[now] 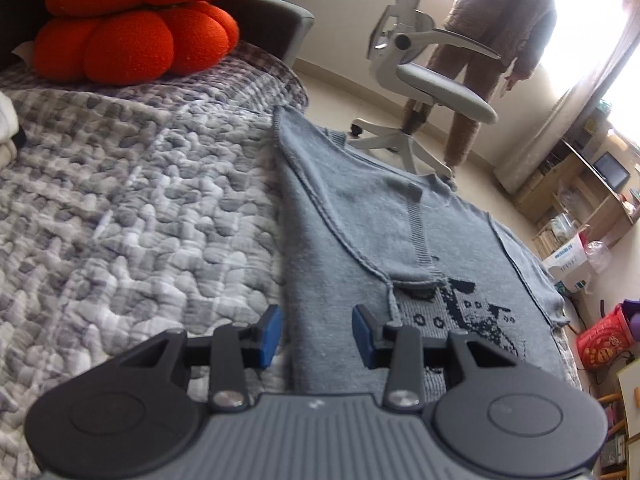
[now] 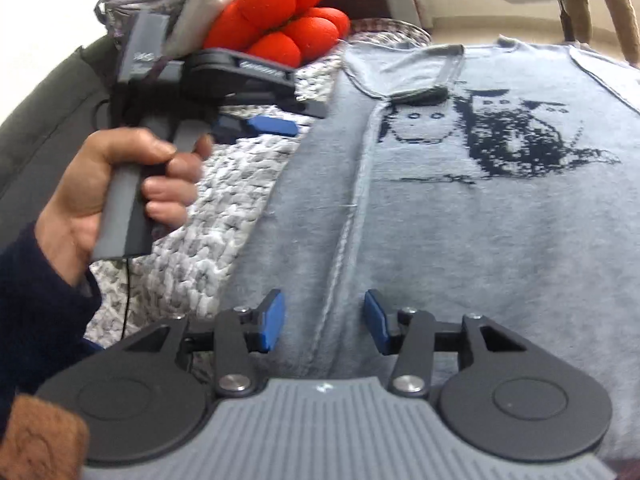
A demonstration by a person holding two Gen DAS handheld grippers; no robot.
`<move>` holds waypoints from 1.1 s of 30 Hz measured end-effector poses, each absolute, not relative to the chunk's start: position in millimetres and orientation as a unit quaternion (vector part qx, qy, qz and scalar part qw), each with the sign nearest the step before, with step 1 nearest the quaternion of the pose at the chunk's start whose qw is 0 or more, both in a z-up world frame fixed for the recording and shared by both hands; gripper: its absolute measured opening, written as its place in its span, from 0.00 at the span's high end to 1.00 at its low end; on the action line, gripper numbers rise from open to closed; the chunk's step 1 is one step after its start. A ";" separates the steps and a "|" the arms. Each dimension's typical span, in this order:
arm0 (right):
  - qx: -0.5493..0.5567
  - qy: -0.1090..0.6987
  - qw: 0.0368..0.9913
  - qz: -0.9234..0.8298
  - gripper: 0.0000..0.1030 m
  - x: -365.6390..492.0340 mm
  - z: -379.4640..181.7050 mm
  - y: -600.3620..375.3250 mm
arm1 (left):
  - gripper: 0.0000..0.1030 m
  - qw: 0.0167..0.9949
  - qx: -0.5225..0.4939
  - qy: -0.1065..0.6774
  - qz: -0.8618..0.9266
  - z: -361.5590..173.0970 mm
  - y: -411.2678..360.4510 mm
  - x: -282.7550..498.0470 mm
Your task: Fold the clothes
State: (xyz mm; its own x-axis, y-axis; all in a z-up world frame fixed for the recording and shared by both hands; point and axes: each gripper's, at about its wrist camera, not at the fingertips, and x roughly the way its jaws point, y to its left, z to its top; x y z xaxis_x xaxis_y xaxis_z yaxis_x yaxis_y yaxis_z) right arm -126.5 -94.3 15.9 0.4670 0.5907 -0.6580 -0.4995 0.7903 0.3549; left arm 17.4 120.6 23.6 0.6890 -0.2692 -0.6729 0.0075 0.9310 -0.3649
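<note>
Quilted bed [image 1: 120, 200] holds sweater [image 2: 480, 240]; both grippers gape, left gripper [image 2: 264, 126] visible only rightward.

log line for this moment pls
task: fold clothes | left gripper: open, empty | right gripper: open, empty | grey sweater: flat on quilt, one sleeve folded in

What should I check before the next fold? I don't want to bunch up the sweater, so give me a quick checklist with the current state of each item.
1. Left gripper open, nothing between its fingers: ok.
2. Right gripper open, nothing between its fingers: ok.
3. Grey sweater lying flat on the quilt: ok.
4. Left sleeve already folded across the chest: ok.
5. Other sleeve folded in too: cannot tell, the edge is only partly in view.
6. Orange cushion off the sweater: ok.
</note>
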 end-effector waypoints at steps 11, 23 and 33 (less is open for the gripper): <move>0.106 0.406 0.847 0.326 0.96 -145.5 15.9 -101.9 | 0.88 0.903 -0.103 0.412 -0.060 22.5 114.4 16.7; 0.090 0.376 0.870 0.305 0.61 -63.2 67.3 -121.2 | 0.87 0.911 -0.140 0.386 -0.044 28.5 132.5 21.2; 0.080 0.371 0.902 0.208 0.57 111.1 47.9 -121.6 | 0.86 0.915 -0.175 0.362 -0.024 25.7 148.0 45.3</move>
